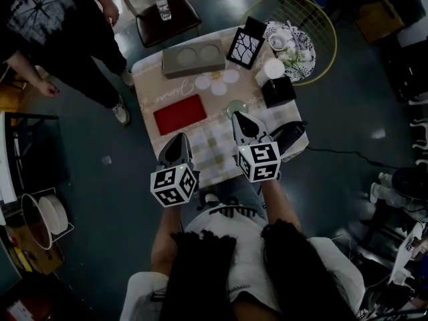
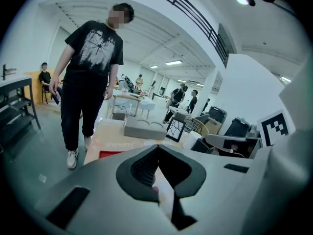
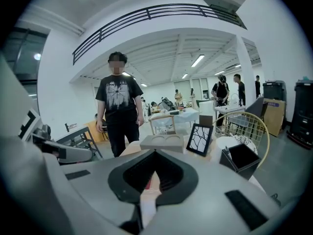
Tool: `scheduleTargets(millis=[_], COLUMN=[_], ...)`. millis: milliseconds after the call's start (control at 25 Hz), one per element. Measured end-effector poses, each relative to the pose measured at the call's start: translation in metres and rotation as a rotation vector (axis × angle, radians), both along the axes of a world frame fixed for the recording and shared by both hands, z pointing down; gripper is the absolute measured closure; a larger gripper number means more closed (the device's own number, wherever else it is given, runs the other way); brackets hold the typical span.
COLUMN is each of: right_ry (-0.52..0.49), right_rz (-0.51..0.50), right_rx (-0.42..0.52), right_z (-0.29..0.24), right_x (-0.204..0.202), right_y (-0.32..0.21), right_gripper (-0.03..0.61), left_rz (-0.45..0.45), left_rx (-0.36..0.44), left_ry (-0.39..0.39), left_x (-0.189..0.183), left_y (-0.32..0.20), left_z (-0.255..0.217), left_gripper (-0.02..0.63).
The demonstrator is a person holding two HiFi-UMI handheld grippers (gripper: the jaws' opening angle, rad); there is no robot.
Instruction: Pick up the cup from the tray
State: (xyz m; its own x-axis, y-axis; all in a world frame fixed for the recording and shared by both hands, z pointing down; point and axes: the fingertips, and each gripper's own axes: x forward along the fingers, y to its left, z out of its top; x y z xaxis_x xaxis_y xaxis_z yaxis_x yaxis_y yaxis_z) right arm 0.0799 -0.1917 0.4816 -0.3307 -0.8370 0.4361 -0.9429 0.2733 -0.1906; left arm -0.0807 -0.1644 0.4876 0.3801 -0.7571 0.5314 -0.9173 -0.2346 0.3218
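The grey tray (image 1: 194, 59) with two round hollows lies at the far side of the small table; both hollows look empty. It also shows ahead as the tray (image 2: 144, 129) in the left gripper view and the tray (image 3: 163, 142) in the right gripper view. A white cup (image 1: 273, 69) stands to the tray's right, beside a black box (image 1: 277, 90). My left gripper (image 1: 177, 147) hovers over the table's near edge, its jaws shut and empty (image 2: 157, 148). My right gripper (image 1: 243, 120) is over the table's near right, next to a round greenish glass (image 1: 236, 107), its jaws shut with nothing between them (image 3: 155, 153).
A red mat (image 1: 179, 114), white flower-shaped coasters (image 1: 217, 82) and a framed picture (image 1: 245, 47) lie on the table. A person in black (image 1: 60, 25) stands at its far left. A chair with a bottle (image 1: 164, 9) and a gold wire chair (image 1: 314, 25) stand behind.
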Motion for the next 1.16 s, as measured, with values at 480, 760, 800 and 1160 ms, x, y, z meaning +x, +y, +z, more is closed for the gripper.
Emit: scheduleTargets(millis=[480, 760, 800, 1160], right_ry=[0.05, 0.053, 0.055, 0.077], right_rz=[-0.022, -0.029, -0.03, -0.042], right_rx=[-0.023, -0.003, -0.005, -0.013], right_z=[0.001, -0.007, -0.007, -0.006], right_x=[-0.016, -0.02, -0.019, -0.023], right_y=[0.017, 0.02, 0.022, 0.03], right_gripper=[0.572, 0.572, 0.572, 0.572], left_rz=[0.04, 0.049, 0.053, 0.112], left_rx=[0.024, 0.03, 0.029, 0.046], left_ry=[0.013, 0.013, 0.01, -0.014], left_x=[0.004, 0.008, 0.009, 0.018], left_y=[0.007, 0.011, 0.013, 0.023], left_z=[-0.009, -0.009, -0.009, -0.016], left_gripper=[0.607, 0.607, 0.607, 0.607])
